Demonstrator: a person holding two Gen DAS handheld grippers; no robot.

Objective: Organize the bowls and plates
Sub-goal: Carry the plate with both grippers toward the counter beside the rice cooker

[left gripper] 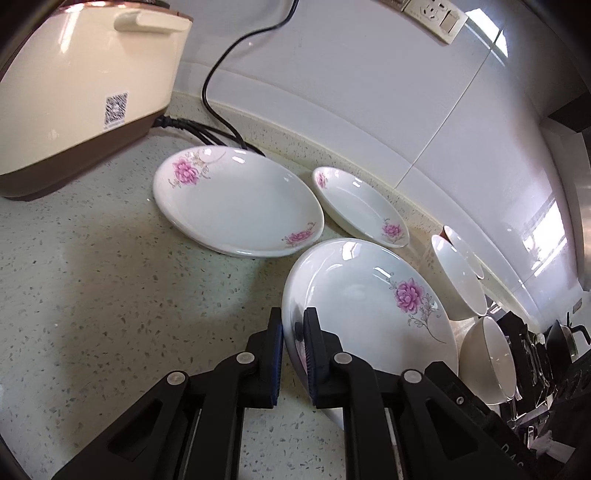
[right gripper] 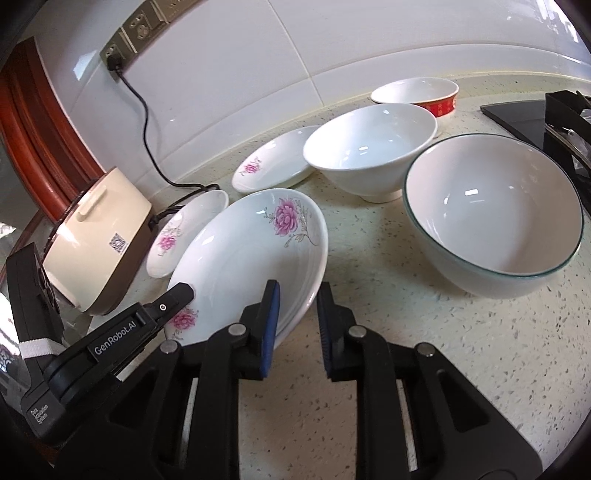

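Note:
My left gripper [left gripper: 293, 332] is shut on the near rim of a white plate with pink flowers [left gripper: 369, 295], holding it tilted up off the counter; the same plate [right gripper: 251, 254] shows in the right wrist view with the left gripper [right gripper: 181, 291] on its rim. My right gripper [right gripper: 297, 306] is open and empty, its jaws either side of the plate's right edge without clamping it. A second large flowered plate [left gripper: 236, 206] and a small flowered dish [left gripper: 360, 206] lie flat beyond. A white bowl [right gripper: 369, 151], a green-rimmed bowl [right gripper: 495, 214] and a red-banded bowl [right gripper: 417, 94] stand to the right.
A cream rice cooker [left gripper: 81, 85] stands at the left, its black cord [left gripper: 221, 81] running up the tiled wall to a socket strip [left gripper: 436, 18]. A black stove [right gripper: 546, 118] sits at the far right. The speckled counter [left gripper: 110, 295] extends toward me.

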